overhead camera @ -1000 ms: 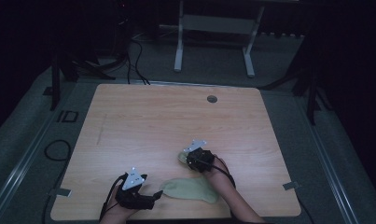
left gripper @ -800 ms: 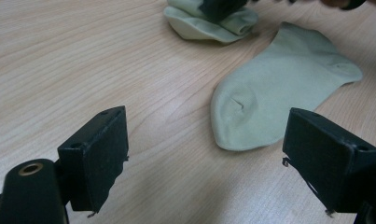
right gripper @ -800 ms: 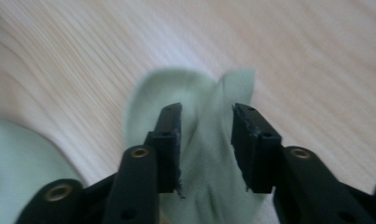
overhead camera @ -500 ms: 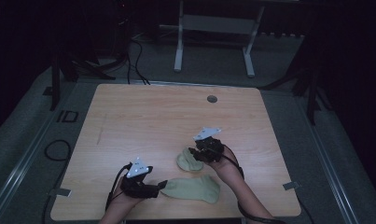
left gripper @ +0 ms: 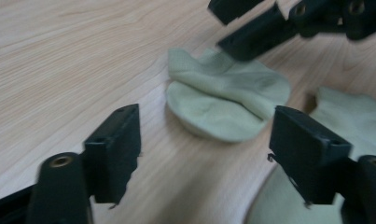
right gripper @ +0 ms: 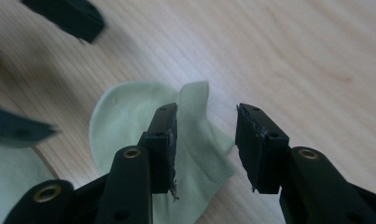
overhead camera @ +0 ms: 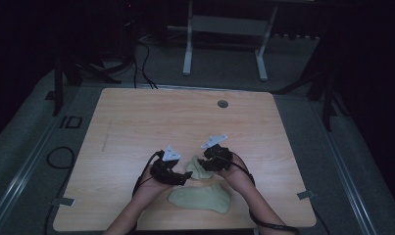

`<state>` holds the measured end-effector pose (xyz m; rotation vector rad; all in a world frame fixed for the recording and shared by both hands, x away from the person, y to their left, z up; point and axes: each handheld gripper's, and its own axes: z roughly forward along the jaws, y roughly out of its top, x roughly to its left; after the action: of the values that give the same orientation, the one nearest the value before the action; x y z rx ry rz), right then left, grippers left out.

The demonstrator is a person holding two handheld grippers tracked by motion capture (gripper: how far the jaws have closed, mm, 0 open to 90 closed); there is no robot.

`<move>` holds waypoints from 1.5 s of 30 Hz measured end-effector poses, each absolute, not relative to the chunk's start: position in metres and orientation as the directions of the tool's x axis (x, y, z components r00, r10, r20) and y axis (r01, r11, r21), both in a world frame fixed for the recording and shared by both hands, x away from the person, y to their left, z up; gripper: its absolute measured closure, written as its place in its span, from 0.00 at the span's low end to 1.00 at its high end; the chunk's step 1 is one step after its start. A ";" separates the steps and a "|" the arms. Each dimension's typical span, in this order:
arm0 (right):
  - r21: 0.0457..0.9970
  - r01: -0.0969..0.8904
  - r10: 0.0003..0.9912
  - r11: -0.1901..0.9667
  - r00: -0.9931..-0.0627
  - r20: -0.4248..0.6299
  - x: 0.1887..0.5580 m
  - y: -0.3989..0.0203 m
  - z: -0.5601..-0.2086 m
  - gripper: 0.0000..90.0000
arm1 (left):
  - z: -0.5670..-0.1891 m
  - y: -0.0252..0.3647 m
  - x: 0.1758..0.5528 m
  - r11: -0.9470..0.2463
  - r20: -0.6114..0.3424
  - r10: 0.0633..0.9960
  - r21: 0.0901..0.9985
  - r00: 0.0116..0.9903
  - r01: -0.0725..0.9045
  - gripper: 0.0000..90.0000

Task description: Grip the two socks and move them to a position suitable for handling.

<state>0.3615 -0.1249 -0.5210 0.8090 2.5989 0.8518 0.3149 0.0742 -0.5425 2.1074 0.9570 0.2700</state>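
Over a small pale green folded sock (right gripper: 143,126): left gripper (overhead camera: 181,177) apart, narrowing; right gripper (right gripper: 204,140) apart, empty.

Two pale green socks, a small folded sock (overhead camera: 197,169) with fine ribbed knit at its cuff and a flatter sock (overhead camera: 201,199), lie on a light wood-grain surface (overhead camera: 136,122) marked by one round grey cap (overhead camera: 223,104). The left tongs (overhead camera: 184,179) and right tongs (overhead camera: 201,164) are matte black with brass-coloured rivets, each topped by a light grey three-cornered plate and trailing a black cable. Around the surface, the grey floor (overhead camera: 28,147) fades into darkness, where a pale grey metal frame (overhead camera: 224,29) stands.
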 end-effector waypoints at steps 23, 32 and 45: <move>0.567 0.438 0.586 0.698 -0.804 -0.101 0.362 -0.128 -0.545 0.92 | -0.554 0.051 0.334 -0.500 -0.062 0.709 0.658 0.703 0.563 0.98; 0.645 0.430 0.612 0.631 -0.787 -0.074 0.357 -0.141 -0.518 0.92 | -0.535 0.064 0.330 -0.435 -0.068 0.742 0.709 0.667 0.555 0.99; 0.734 0.453 0.692 0.505 -0.721 -0.031 0.351 -0.186 -0.484 0.92 | -0.508 0.099 0.316 -0.367 -0.042 0.797 0.758 0.602 0.539 0.99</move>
<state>0.3509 -0.1858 -0.4842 0.9584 2.4313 1.0464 0.3156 0.0988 -0.5075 2.0644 1.0530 0.4315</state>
